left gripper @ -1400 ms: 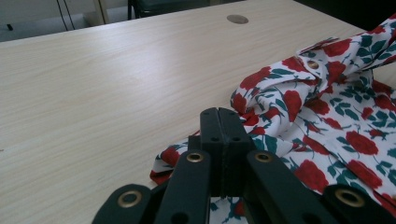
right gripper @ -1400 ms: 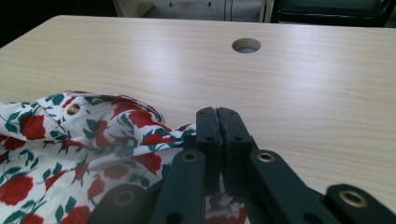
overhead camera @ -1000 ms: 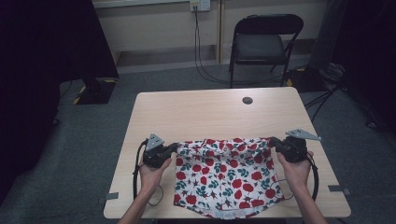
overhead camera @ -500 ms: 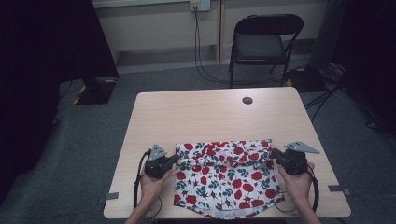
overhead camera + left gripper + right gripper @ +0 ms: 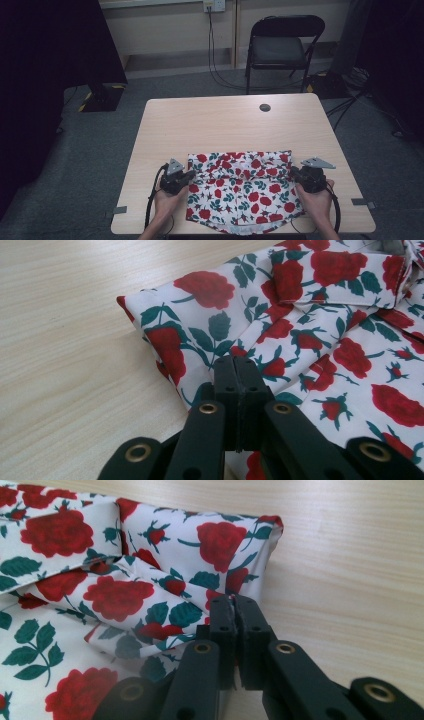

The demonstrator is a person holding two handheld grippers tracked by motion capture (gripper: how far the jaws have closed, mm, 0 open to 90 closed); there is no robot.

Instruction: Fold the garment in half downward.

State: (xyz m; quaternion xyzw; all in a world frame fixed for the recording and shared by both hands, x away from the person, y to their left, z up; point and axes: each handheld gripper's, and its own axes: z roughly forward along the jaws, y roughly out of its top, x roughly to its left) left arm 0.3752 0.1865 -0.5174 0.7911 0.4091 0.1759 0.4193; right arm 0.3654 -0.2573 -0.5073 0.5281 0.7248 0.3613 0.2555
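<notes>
Both hands are coming in low from the table's near edge, palms cupping the grippers. Left gripper (image 5: 186, 176) and right gripper (image 5: 295, 172) are each pinching the rose-print cloth (image 5: 239, 192), which is lying folded on the wooden table (image 5: 230, 125).

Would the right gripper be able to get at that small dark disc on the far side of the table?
Probably, but not as it stands: the right gripper is shut on the rose-print cloth. The bare table leaves the way to the disc free once it lets go.

Left gripper (image 5: 187, 176) clamped shut; right gripper (image 5: 295, 173) likewise; hands low.
</notes>
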